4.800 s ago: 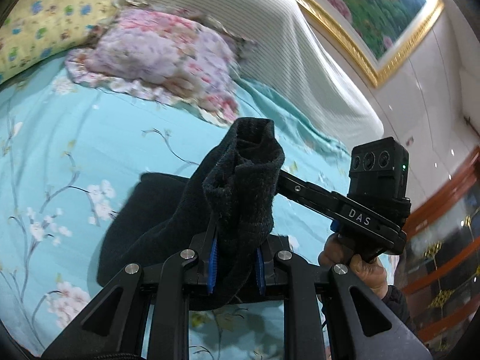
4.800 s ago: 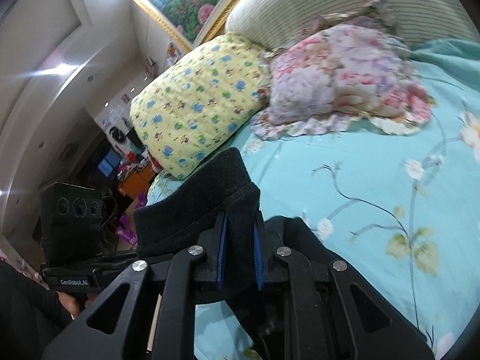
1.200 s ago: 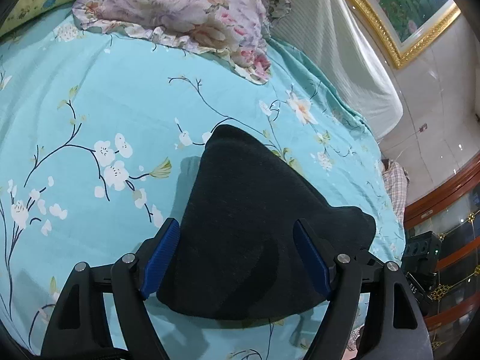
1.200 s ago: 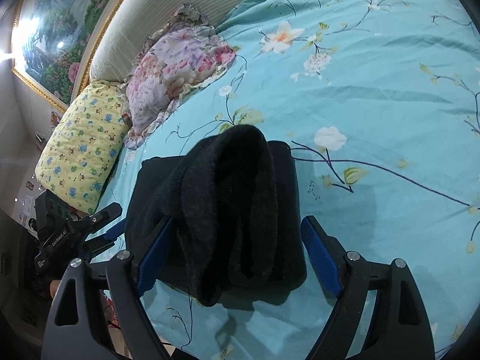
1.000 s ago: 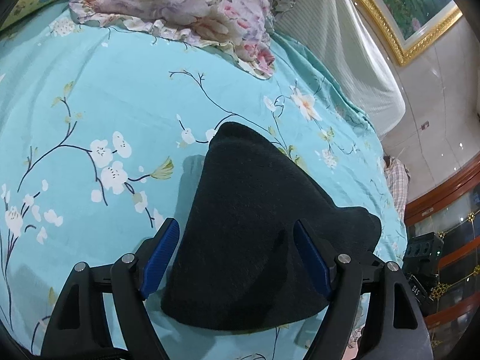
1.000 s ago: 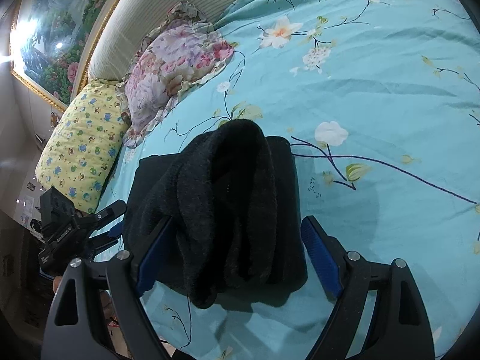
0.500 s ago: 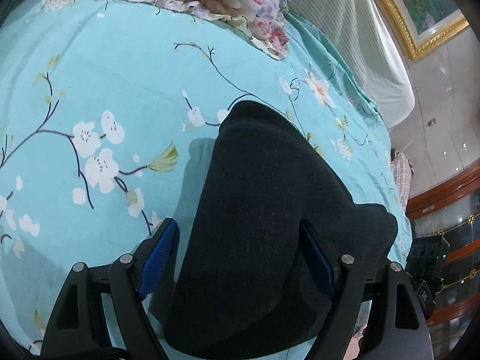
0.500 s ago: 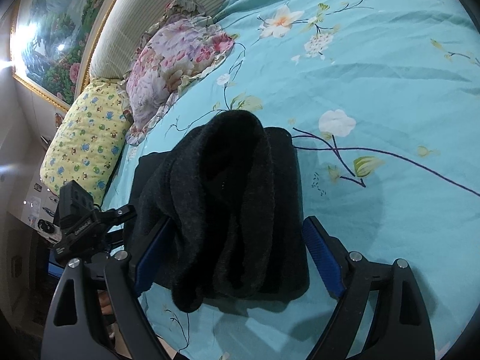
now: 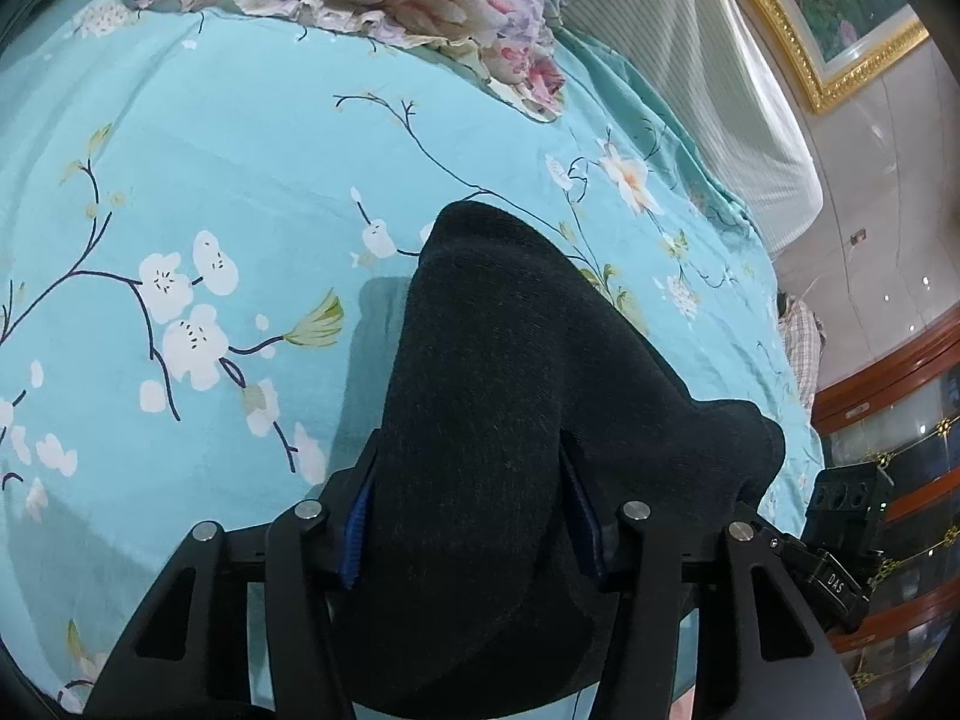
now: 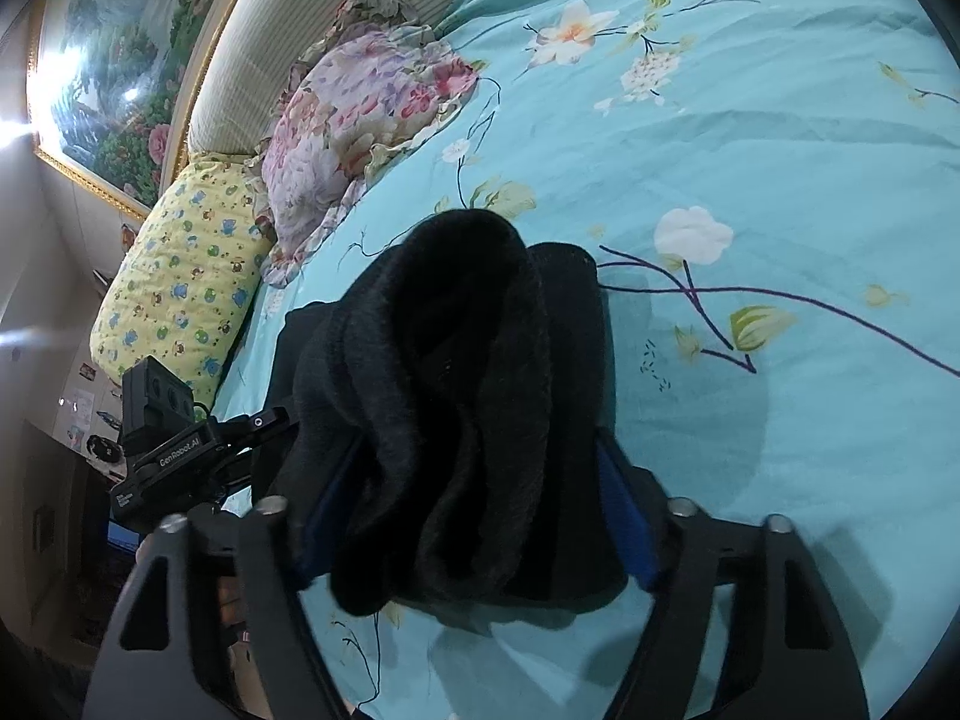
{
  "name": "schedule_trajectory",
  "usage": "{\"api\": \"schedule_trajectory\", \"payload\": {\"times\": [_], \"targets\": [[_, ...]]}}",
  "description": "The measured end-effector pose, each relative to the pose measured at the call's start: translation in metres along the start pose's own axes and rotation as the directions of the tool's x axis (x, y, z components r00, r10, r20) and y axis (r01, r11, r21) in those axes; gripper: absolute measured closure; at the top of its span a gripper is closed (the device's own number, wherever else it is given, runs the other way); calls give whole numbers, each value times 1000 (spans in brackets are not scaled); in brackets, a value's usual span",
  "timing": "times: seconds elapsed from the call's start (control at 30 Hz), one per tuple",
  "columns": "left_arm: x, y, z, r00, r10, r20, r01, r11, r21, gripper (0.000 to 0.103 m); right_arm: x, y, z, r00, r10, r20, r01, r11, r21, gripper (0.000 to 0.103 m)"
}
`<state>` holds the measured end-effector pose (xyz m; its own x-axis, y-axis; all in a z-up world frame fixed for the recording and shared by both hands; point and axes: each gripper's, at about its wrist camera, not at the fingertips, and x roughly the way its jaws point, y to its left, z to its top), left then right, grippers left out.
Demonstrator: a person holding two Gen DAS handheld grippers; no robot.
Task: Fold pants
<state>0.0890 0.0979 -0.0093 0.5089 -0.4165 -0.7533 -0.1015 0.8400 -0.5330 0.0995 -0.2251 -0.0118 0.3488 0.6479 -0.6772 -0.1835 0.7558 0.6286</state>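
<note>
The black pants (image 9: 498,420) lie folded into a thick bundle on the turquoise floral bedsheet (image 9: 210,168). My left gripper (image 9: 474,522) has closed in on one end of the bundle, its blue pads pressing the cloth on both sides. In the right wrist view the pants (image 10: 456,396) bulge up in rolled layers. My right gripper (image 10: 474,522) grips the other end, pads against the cloth. Each gripper shows in the other's view: the right one (image 9: 840,540) and the left one (image 10: 174,450).
A pink floral pillow (image 10: 360,114) and a yellow patterned pillow (image 10: 180,282) lie at the head of the bed by the striped headboard (image 9: 690,60). A framed painting (image 10: 114,60) hangs above. Wooden furniture (image 9: 888,396) stands beyond the bed's edge.
Both grippers, open around the bundle half a second ago, have closed onto the pants. Earlier they held the cloth up, laid it down and let go.
</note>
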Motion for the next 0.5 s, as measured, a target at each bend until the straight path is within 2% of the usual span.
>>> {"api": "schedule_trajectory", "payload": {"times": [0.13,0.2,0.5], "targets": [[-4,-4,-1,1000,-4,7,4,1000,4,59,-3,3,-2,1000,-2,4,2,1000,-12,49],[-8,-6,-1,1000,-10,15,10,1000,5,62,-5,7,-2,1000,-4,9,4,1000,-27,53],[-36,-11,-2,998,-43,55,43,999,13,68,-16,25,0,1000,9,22,-7,998,-59,58]]}}
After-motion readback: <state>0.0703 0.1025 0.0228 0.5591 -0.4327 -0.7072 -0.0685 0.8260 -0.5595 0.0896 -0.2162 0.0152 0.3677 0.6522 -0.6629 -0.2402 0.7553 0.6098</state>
